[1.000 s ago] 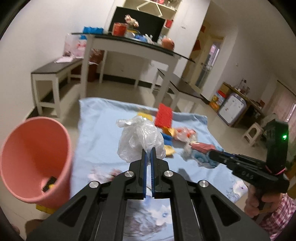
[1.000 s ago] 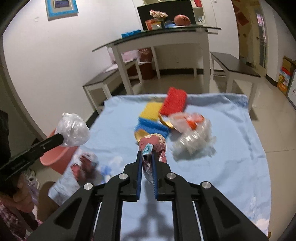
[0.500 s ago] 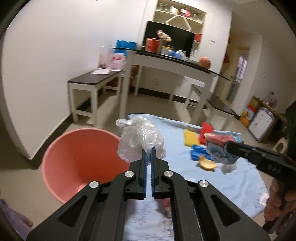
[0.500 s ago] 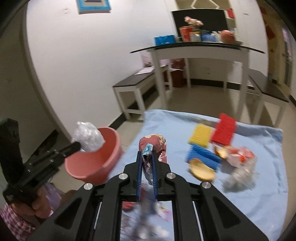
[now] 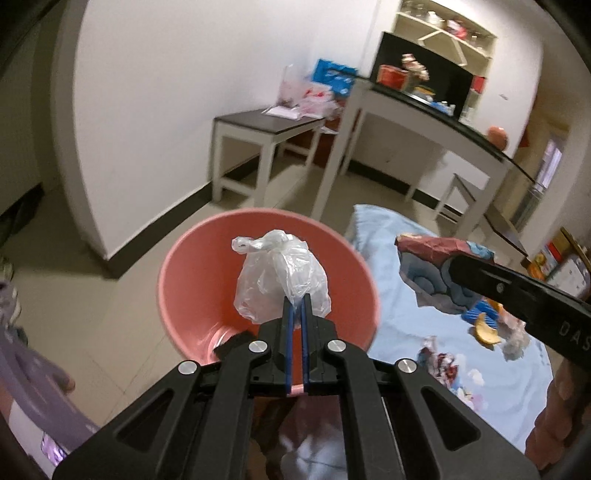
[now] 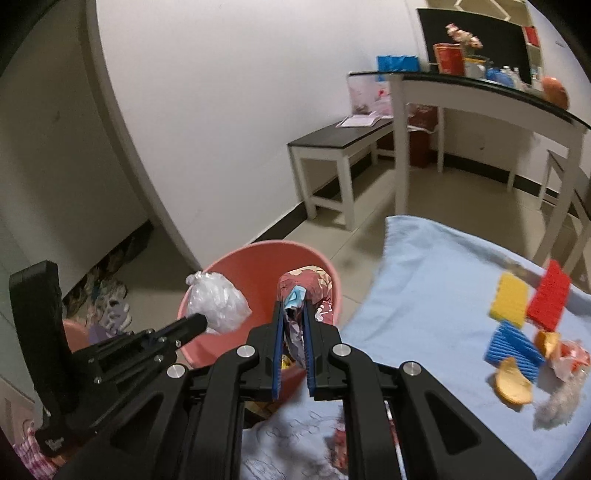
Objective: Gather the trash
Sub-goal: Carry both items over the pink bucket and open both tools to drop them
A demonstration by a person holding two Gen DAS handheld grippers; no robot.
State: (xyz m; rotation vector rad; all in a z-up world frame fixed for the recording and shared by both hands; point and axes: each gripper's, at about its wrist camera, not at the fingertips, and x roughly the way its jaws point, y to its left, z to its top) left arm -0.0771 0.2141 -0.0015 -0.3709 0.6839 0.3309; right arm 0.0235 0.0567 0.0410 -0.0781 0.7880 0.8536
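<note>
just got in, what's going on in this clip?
Trash pickup, with a person working two handheld grippers. The left gripper is clamped on a knotted clear plastic bag, held over the open pink bucket. The right gripper grips a crumpled red printed wrapper, also near the bucket's rim. Neither is released yet. More litter, including peels and colored sponges, lies on the blue sheet.

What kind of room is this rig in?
Probably a home living or dining room: a white dining table with dark-topped benches, wall shelves, a tiled floor, and a pink bin beside a blue cloth.
</note>
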